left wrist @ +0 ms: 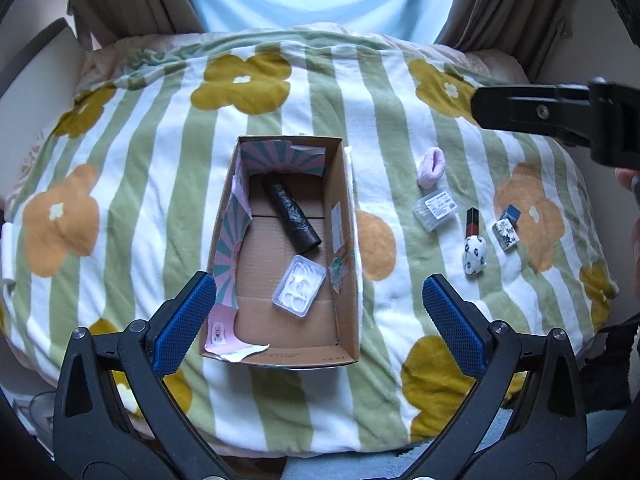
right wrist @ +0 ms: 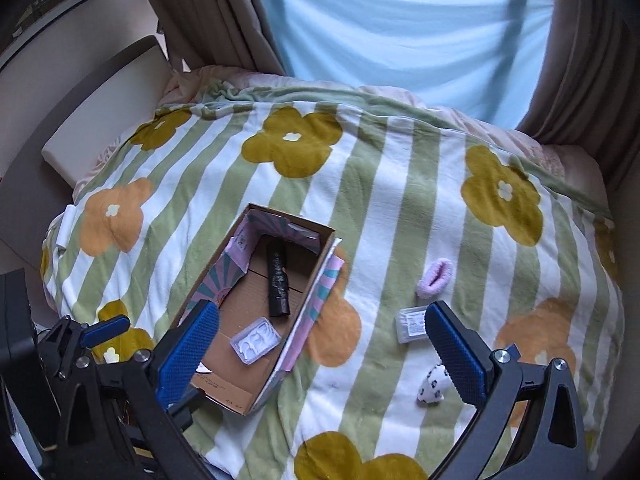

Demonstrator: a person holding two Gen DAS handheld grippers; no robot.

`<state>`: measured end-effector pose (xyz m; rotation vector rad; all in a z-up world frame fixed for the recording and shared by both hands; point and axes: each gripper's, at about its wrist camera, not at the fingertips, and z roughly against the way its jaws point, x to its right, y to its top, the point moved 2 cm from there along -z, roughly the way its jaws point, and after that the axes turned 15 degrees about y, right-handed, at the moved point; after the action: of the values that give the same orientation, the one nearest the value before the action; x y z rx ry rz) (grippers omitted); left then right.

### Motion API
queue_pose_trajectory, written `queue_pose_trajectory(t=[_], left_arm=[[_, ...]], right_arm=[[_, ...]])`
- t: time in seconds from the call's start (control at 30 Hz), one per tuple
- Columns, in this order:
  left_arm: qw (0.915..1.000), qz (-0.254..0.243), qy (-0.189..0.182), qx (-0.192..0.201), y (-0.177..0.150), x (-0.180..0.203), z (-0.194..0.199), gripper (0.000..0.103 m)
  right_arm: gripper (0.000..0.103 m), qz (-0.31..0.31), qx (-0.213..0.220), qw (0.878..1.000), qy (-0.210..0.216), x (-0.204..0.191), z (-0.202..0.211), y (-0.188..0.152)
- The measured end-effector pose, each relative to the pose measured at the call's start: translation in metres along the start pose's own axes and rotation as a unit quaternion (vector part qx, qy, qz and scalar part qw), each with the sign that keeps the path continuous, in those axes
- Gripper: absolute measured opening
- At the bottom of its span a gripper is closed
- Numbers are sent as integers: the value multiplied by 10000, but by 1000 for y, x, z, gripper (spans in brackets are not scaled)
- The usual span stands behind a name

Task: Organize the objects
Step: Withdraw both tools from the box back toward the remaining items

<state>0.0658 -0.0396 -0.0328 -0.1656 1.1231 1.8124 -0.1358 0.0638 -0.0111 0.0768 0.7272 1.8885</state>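
1. Two things already lie in your open brown cardboard box (left wrist: 280,248) at the centre of the left wrist view: a black rolled bundle of plastic bags (left wrist: 291,211) toward its upper end, and a clear plastic case of white floss picks (left wrist: 299,290) lower down.
2. Still out on the green-striped flowered blanket (left wrist: 160,184) covering the bed, right of the box: a pink fuzzy scrunchie (left wrist: 431,167), a clear labelled plastic case (left wrist: 436,208), a red and black lipstick tube (left wrist: 472,222), a white spotted pouch (left wrist: 475,257), a small blue block (left wrist: 510,213) and a white marbled block (left wrist: 505,233).
3. Your left tongs (left wrist: 319,308) hover wide and empty over the box.
4. Your right tongs (right wrist: 322,346) are wide and empty too, near the labelled case.
5. By my count, you are roughly a quarter done.
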Motion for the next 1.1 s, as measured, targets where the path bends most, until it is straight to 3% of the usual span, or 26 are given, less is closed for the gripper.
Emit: queue_pose_trajectory(t=[0.3,0.63,0.8,0.83,1.03,1.1], left_arm=[[9983,-292,-267,423,14,45,34,103],[9960,-521,-493,530,24,102,50,103],[9970,-435,-553,334,27,128,47,102],[9985,-211,-500,62,27,132,46,103],[9985,-8,-467,-301,35,161,26,103],[9971,228,-417,-592,37,169,14,102]], right_arm=[[102,-588,413,9960,-537,49,60,-40],[102,-1253,638,9854,-961,109,106,-96],[102,-1369,679,9832,-994,132,116,-110],[102,-1384,684,9831,-987,136,118,-112],[102,-1446,611,9822,-1027,166,118,-126],[102,-1471,549,9824,-1009,178,112,-131]])
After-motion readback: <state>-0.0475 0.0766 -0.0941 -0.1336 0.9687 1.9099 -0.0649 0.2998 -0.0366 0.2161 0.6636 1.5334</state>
